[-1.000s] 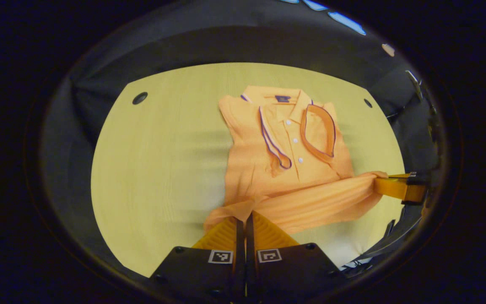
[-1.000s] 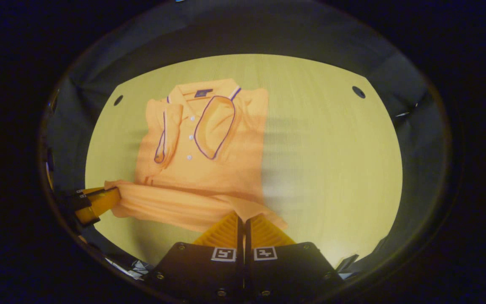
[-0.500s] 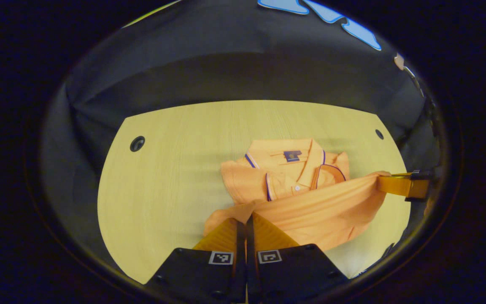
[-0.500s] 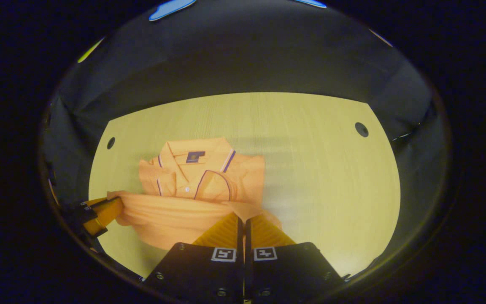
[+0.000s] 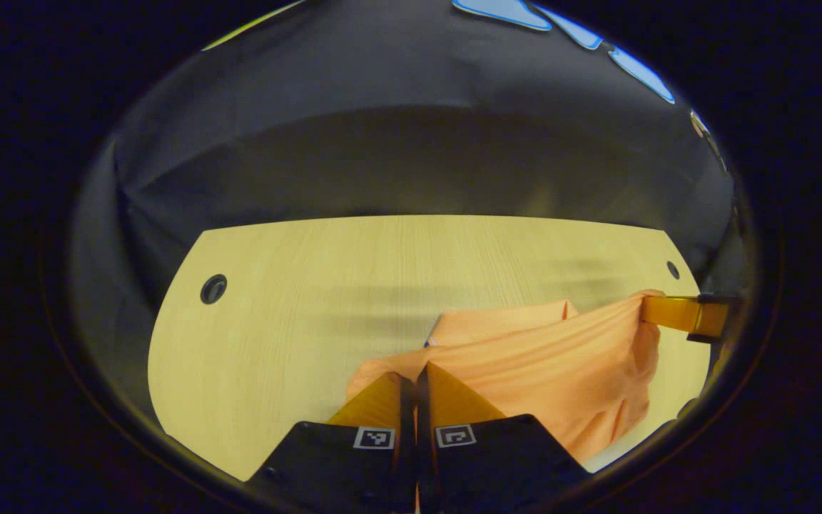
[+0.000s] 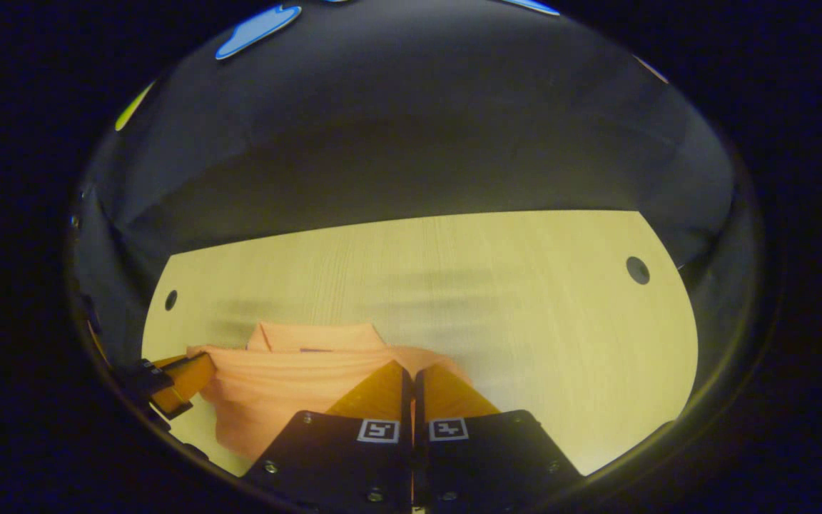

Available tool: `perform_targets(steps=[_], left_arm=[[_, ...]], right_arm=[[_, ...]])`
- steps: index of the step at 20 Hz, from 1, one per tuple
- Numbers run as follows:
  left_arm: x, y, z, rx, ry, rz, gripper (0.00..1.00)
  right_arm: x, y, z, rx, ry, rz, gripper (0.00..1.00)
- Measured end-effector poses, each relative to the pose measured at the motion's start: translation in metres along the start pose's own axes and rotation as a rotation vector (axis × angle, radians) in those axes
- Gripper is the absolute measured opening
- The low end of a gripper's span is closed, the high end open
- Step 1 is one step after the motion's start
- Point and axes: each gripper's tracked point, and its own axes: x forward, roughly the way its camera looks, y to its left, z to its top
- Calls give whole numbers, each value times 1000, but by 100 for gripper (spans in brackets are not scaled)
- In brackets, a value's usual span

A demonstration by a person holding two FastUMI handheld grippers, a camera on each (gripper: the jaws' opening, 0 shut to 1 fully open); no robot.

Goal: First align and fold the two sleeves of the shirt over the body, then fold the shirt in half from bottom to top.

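Carrying the shirt's (image 5: 525,364) hem up over its body, I have the left gripper (image 5: 411,375) and right gripper (image 6: 411,378) each with jaws clamped on a bottom corner, keeping the edge taut and level above the tabletop (image 5: 297,300).

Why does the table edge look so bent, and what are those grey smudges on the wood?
Left gripper view: the fisheye lens bows the table into a curve; soft grey shadow bands cross the wood beyond the shirt. Right gripper view: same bending, similar blurry shadows beyond the shirt; lighting is dim and yellowish.
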Motion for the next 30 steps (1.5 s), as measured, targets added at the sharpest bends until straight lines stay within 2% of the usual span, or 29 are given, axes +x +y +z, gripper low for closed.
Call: perform_targets(steps=[3,4,5,7,9,10,14,17,18,19,20,22,25,30], left_arm=[[21,-4,23,9,-73,-2,7],[27,-5,31,29,-96,4,10],[26,-5,34,49,-116,6,6],[35,-7,42,68,-142,4,6],[37,-6,41,58,-147,-8,10],[38,-5,40,50,-144,-6,6],[47,-7,33,-7,-140,-14,6],[51,-11,35,9,-148,-12,9],[52,-12,35,15,-144,-11,16],[54,-3,34,33,-143,33,24],[55,6,35,53,-139,64,47],[48,15,32,25,-125,45,92],[42,14,28,-23,-90,30,92],[46,14,25,-42,-87,29,95]], right_arm=[[25,3,20,-9,-77,7,1],[33,3,25,-9,-96,10,1],[38,3,27,-8,-111,15,1],[51,3,27,-15,-129,18,1],[56,2,22,-34,-134,21,1],[56,4,21,-41,-133,23,1],[66,8,21,-63,-153,27,1],[64,6,17,-78,-144,26,1],[67,7,19,-83,-152,31,1],[66,6,16,-91,-148,23,5],[65,3,17,-94,-145,11,5],[59,5,22,-87,-158,8,8],[40,1,27,-99,-172,-5,83],[23,2,32,-90,-173,-15,83]])
